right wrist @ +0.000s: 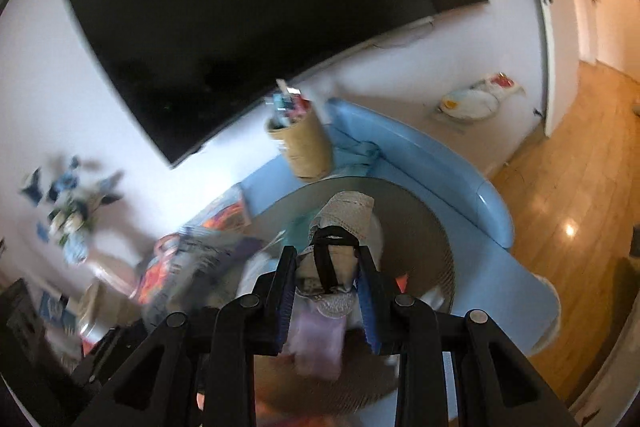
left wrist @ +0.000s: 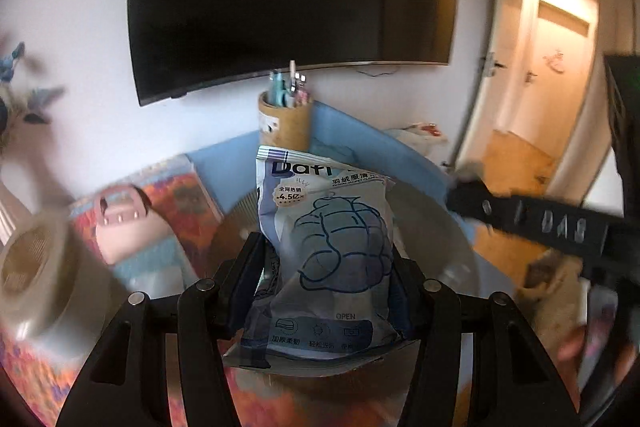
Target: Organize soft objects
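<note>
Both items in transit. The left gripper (left wrist: pixel 326 259) pinches a soft blue-and-white plastic wipes pouch printed with a jacket outline (left wrist: pixel 328 239), held upright above the round grey bench (left wrist: pixel 440 227). The right gripper (right wrist: pixel 326 267) is clamped on a small pale fabric pouch with a black strap loop (right wrist: pixel 328 267), also aloft. A light-blue open bin (right wrist: pixel 420 155) stands behind the bench; judged the likely destination, neither item has been deposited yet.

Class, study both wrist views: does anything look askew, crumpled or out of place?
The blue wipes pouch in the left tool is creased and buckled at its lower end. The pen holder only looks tilted in the right view. Nothing has spilled.
</note>
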A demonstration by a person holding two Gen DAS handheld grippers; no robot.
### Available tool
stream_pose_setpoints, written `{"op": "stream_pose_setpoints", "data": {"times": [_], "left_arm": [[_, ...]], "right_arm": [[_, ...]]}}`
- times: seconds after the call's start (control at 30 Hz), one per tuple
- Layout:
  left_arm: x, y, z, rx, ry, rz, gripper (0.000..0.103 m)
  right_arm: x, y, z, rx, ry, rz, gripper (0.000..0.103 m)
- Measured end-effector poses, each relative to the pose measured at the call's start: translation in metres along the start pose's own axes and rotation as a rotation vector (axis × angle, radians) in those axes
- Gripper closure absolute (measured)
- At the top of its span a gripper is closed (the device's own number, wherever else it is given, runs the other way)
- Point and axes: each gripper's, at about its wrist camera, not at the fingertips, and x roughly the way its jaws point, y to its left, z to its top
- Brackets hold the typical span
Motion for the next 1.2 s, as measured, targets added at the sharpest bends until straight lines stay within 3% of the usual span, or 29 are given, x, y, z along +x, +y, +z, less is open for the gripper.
{"op": "stream_pose_setpoints", "data": {"times": [0.17, 0.27, 0.33, 0.37, 0.5, 0.73, 0.9, 1.1, 1.2], "left_arm": [[0.040, 0.017, 0.019, -0.050, 0.044, 0.054, 0.047], [0.053, 0.020, 0.019, -0.019, 0.090, 0.040, 0.027], [0.050, 0.019, 0.015, -0.013, 0.075, 0.042, 0.023], [0.047, 0.019, 0.014, -0.009, 0.064, 0.031, 0.023], [0.033, 0.014, 0.013, 0.027, 0.001, 0.039, 0.011], [0.007, 0.002, 0.020, 0.064, -0.071, 0.047, 0.011], [-0.025, -0.008, 0.010, 0.058, -0.126, 0.002, 0.011], [-0.082, -0.020, -0.020, 0.078, -0.127, -0.154, 0.011], [-0.110, -0.009, -0.040, 0.077, -0.094, -0.192, 0.011]], "right_arm": [[0.039, -0.022, 0.010, 0.045, 0.062, -0.026, 0.075], [0.056, -0.030, 0.009, 0.039, 0.113, -0.049, 0.070], [0.060, -0.038, 0.006, 0.053, 0.126, -0.060, 0.046], [0.058, -0.041, 0.004, 0.063, 0.116, -0.064, 0.044], [0.045, -0.043, -0.002, 0.057, 0.089, -0.057, 0.044], [0.022, -0.048, -0.008, 0.096, 0.061, -0.010, 0.044], [-0.006, -0.048, -0.014, 0.130, 0.017, 0.037, 0.044], [-0.050, -0.038, -0.028, 0.118, -0.045, 0.033, 0.043], [-0.061, -0.022, -0.044, 0.054, -0.037, 0.005, 0.031]]}}
